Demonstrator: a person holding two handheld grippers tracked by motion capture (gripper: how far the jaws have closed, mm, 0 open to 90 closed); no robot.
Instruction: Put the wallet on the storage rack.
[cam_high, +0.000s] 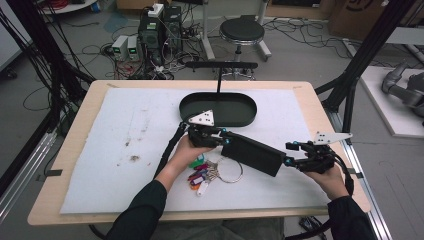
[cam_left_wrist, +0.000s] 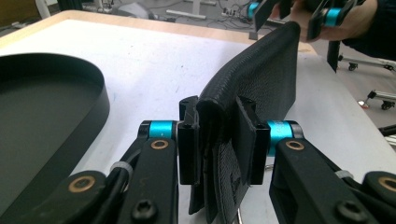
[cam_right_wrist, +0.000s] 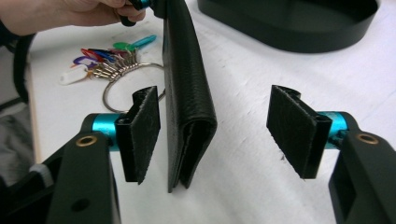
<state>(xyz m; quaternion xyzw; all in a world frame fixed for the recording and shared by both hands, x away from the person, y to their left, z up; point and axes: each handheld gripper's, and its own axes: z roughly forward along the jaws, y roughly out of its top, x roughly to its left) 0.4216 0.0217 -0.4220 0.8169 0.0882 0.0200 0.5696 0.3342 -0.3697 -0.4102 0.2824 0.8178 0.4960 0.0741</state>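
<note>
A person at a table passes a black leather wallet (cam_high: 254, 153) between two hand-held grippers. The left gripper (cam_left_wrist: 223, 140) is clamped on one end of the wallet, its pads pressing both faces of the folded leather. At the other end, the right gripper (cam_right_wrist: 212, 133) stands released: the wallet hangs between its jaws, with a clear gap to the right pad and a narrower one to the left.

Seen from the high view, the wallet spans the space between the two hands, held above the white mat (cam_high: 125, 135). A bunch of keys with coloured tags on a metal ring (cam_high: 210, 172) lies on the mat just below it. A black oval tray (cam_high: 218, 109) sits farther back, beyond the left gripper.
</note>
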